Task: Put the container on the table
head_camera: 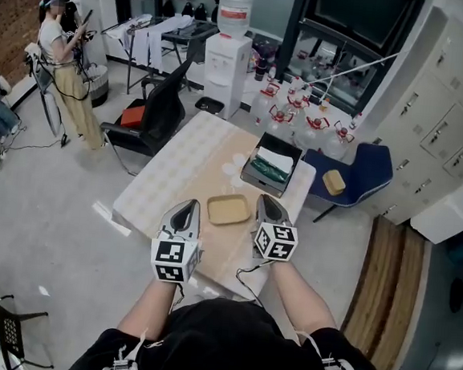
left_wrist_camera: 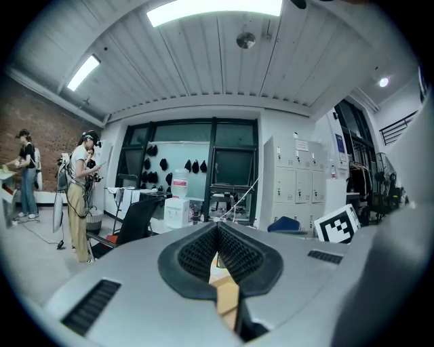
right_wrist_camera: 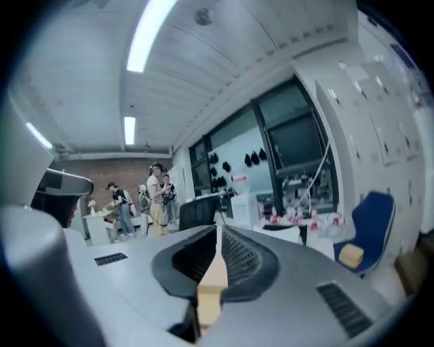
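Container lies flat on the table, open side up, near the edge closest to you. Your left gripper is just to its left and your right gripper just to its right. Neither one holds it. Both point away from you across the table.

In the left gripper view your jaws are pressed together at the tips with nothing between them. Only a sliver of tan shows through the gap lower down. The right gripper view reads the same: jaws together, nothing pinched.

Beyond the container, a dark bin with something green and white inside sits toward the table's far right. A blue chair stands right of the table, a black chair to its left.
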The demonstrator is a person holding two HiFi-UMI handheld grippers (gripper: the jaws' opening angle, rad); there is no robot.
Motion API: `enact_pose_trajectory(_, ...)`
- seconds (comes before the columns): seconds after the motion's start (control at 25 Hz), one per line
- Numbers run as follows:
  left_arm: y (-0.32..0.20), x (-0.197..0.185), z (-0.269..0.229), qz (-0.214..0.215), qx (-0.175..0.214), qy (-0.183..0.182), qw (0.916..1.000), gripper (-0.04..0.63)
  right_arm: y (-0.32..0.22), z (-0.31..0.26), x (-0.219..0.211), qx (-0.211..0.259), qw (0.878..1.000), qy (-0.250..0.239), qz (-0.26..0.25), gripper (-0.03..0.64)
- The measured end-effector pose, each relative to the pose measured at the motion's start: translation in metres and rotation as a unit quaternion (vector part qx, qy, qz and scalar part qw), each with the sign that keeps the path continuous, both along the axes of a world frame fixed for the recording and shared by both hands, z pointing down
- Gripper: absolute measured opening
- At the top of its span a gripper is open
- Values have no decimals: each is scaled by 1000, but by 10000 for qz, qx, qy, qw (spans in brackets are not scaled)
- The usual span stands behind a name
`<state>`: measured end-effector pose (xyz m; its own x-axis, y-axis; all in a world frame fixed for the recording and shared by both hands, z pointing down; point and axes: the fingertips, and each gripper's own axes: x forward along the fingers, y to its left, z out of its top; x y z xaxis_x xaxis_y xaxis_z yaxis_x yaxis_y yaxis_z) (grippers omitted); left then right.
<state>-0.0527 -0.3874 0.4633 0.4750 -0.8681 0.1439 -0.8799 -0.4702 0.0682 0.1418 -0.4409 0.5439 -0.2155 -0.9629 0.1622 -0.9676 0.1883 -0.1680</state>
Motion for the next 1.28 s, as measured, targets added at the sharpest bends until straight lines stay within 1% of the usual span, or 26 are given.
enact_pose_trajectory(0.04,1,2,-1,25,10,4,10000,12,2,-21,1,301,9993,206,53,26)
enact_pose_trajectory(0.08,1,3,-1,41,21,7,10000,12,6,-42,1,559,9977,367,95,17)
enact_pose_trajectory(0.2,2,5,-7,65,50,9,10000,12,21,-97,-4,1158,9912,629,121,17)
enact_pose_trajectory(0.28,3,6,-12,68,78,4,9999,12,35,-123,-8,1423,9875,670,46,15)
enact_pose_trajectory(0.36,5,5,-15,61,119,-2,9999,12,48,-138,-12,1550,9858,637,-61,15)
enact_pose_trajectory(0.44,7,3,-18,44,174,-21,9998,12,59,-143,-16,1597,9854,573,-147,15)
enact_pose_trajectory(0.6,13,1,-23,45,260,-70,9996,12,76,-143,-20,1567,9865,452,-160,14)
enact_pose_trajectory(0.76,13,7,-33,63,325,-67,9994,12,77,-143,-17,1498,9882,294,-145,14)
enact_pose_trajectory(0.92,16,11,-34,79,329,-59,9994,12,80,-140,-15,1467,9890,130,-110,14)
enact_pose_trajectory(1.28,19,11,-34,55,353,-56,9993,12,83,-129,-17,1403,9898,181,-194,14)
